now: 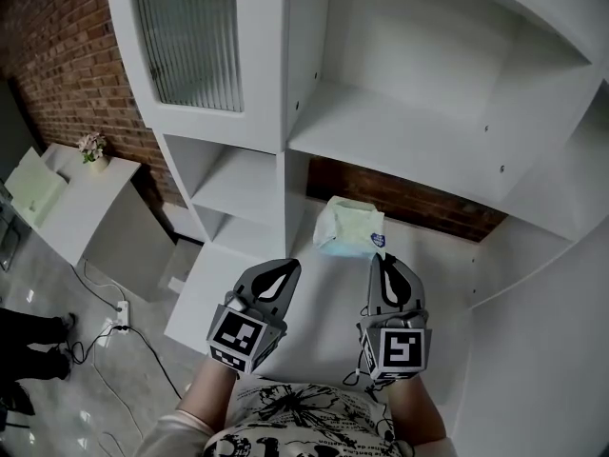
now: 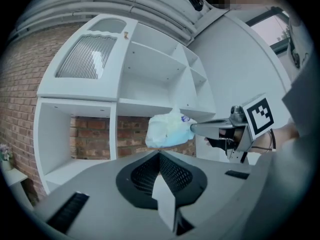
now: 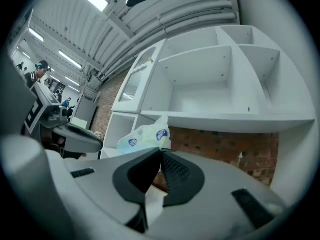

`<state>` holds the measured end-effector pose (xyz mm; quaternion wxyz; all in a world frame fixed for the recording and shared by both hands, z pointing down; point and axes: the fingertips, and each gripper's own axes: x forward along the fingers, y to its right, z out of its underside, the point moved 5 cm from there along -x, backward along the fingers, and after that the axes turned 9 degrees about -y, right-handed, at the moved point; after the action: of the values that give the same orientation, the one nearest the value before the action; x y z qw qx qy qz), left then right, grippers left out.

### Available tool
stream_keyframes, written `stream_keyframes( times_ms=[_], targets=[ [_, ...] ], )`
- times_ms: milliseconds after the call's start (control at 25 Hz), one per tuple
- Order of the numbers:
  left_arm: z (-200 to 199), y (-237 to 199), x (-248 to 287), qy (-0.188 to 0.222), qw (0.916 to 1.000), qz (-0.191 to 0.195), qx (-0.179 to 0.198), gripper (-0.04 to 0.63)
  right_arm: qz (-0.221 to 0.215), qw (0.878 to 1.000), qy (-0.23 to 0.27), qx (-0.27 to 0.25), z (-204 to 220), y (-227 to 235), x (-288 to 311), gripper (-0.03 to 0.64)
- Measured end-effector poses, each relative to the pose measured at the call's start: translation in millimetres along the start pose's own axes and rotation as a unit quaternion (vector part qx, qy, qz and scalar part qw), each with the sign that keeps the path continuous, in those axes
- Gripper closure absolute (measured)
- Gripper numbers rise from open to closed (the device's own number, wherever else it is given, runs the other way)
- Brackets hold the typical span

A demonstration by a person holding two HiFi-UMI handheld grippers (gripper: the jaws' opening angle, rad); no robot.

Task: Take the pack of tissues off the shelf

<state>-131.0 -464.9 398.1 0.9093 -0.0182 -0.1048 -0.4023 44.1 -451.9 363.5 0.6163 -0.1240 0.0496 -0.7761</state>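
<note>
The pack of tissues (image 1: pixel 344 227), pale blue-white plastic with blue round logos, is over the white lower shelf (image 1: pixel 447 274), in front of the brick back wall. My right gripper (image 1: pixel 379 257) is shut on the pack's near right corner. In the right gripper view the pack (image 3: pixel 142 136) sits right at the closed jaw tips. The left gripper view shows the pack (image 2: pixel 167 130) with the right gripper (image 2: pixel 196 129) pinching its edge. My left gripper (image 1: pixel 285 267) hangs shut and empty just left of the pack, not touching it. Whether the pack rests on the shelf is hidden.
The white shelf unit has an upright divider (image 1: pixel 295 160) just left of the pack and a ribbed glass door (image 1: pixel 190 36) above left. A low white cabinet with flowers (image 1: pixel 92 148) stands at the left. Cables and a power strip (image 1: pixel 119 312) lie on the floor.
</note>
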Motion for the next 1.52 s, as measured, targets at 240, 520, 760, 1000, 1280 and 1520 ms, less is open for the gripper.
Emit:
stream_keyframes(
  times_ms=[240, 520, 760, 1000, 1280, 1520],
  targets=[
    [7, -1, -2, -0.004, 0.9999, -0.001, -0.009, 0.581, -0.01, 0.998, -0.047, 0.034, 44, -7, -1, 0.607],
    [16, -3, 2, -0.012, 0.9998, -0.003, -0.017, 0.582, -0.012, 0.996, -0.056, 0.067, 65, -7, -6, 0.607],
    [15, -2, 7, -0.012, 0.9998, 0.004, -0.015, 0.581, -0.012, 0.997, -0.06, 0.055, 64, -7, -3, 0.607],
    [15, -3, 10, -0.018, 0.9997, 0.006, -0.014, 0.582, -0.019, 0.996, -0.064, 0.052, 64, -7, 1, 0.609],
    [17, -7, 15, -0.013, 0.9997, -0.001, -0.021, 0.581, -0.024, 0.996, -0.065, 0.059, 65, -7, 5, 0.608],
    [18, -10, 19, -0.008, 0.9995, -0.003, -0.031, 0.583, -0.023, 0.996, -0.066, 0.061, 65, -4, 7, 0.608]
  ],
)
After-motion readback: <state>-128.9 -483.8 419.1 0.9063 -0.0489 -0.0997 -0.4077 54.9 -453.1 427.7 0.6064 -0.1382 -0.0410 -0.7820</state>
